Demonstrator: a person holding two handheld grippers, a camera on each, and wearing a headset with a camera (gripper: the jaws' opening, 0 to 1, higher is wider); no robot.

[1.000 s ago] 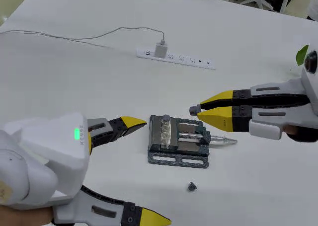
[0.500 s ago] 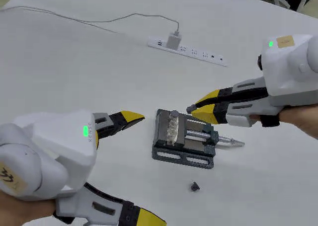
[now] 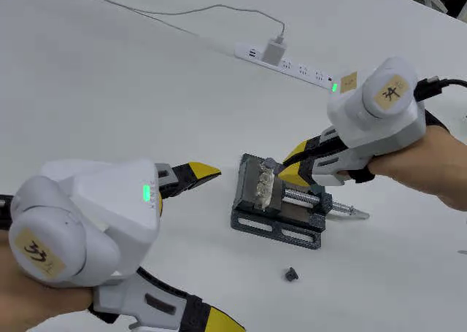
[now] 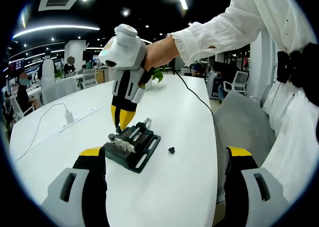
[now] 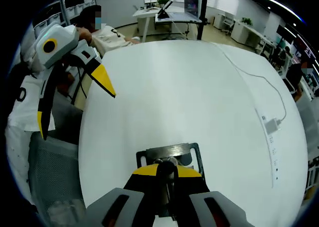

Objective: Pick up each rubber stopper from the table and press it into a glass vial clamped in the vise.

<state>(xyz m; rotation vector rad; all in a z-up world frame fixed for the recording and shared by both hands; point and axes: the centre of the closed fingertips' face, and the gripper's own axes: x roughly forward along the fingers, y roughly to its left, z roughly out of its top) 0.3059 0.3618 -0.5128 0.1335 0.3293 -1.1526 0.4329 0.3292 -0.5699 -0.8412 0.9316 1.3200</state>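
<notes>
Where the left gripper (image 3: 215, 248) sits nearest, low left in the head view, its jaws are released and spread wide over the white table (image 3: 109, 106); its white body hides the bench beneath it. Just beyond, a loose rubber stopper (image 3: 291, 274) lies on the table, near the vise (image 3: 281, 219) but apart from it. The vise holds a row of glass vials (image 3: 264, 187) clamped between its blocks; its screw handle (image 3: 352, 213) points right. The right gripper (image 3: 284, 167) comes in at the vise's far end, jaws clenched on a small dark stopper (image 4: 118, 130), tips directly over the vials. A grey stopper (image 3: 270, 163) sits at the row's far end, just beside the tips. In the right gripper view the yellow jaws cover the vial mouths. Farthest: a power strip (image 3: 288, 60) with a white charger (image 3: 274, 52) and its cable (image 3: 182, 12).
</notes>
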